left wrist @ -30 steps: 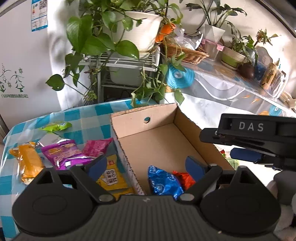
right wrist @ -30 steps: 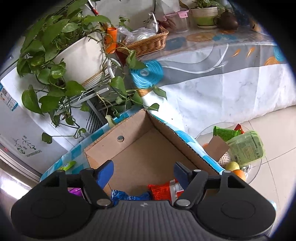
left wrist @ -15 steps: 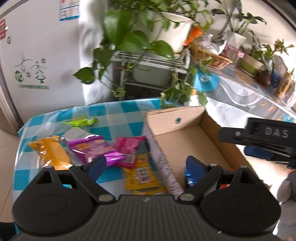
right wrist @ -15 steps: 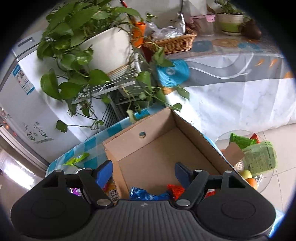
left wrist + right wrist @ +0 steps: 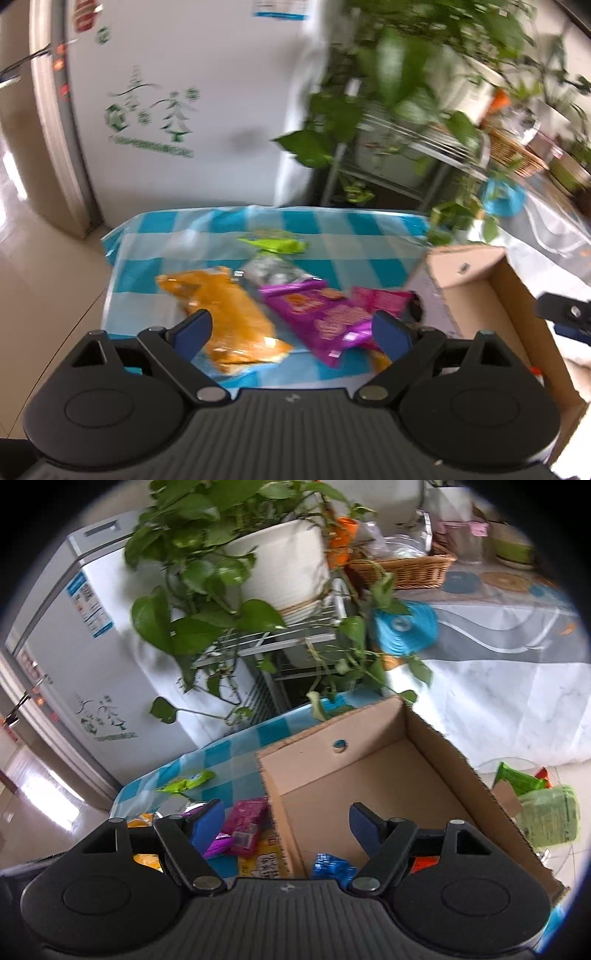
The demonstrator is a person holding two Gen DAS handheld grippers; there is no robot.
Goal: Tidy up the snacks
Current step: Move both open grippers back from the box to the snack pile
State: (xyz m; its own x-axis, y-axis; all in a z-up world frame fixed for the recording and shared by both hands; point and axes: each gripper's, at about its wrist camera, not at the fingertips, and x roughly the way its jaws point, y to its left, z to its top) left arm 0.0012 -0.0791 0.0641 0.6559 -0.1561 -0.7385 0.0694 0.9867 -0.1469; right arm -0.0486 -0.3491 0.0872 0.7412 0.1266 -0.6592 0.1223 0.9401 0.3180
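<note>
While the left gripper (image 5: 291, 328) swings away from the cardboard box (image 5: 513, 295) to hang, jaws wide and empty, over the loose packets, the job turns back to picking. Left of the box on the checked tablecloth (image 5: 332, 225) lie an orange packet (image 5: 225, 314), a purple packet (image 5: 325, 317) and a pink packet (image 5: 380, 299) touching the box wall, with a green one (image 5: 275, 244) beyond. Over the box, the right gripper (image 5: 286, 821) hovers unclenched and empty above a blue packet (image 5: 330, 866) already inside.
</note>
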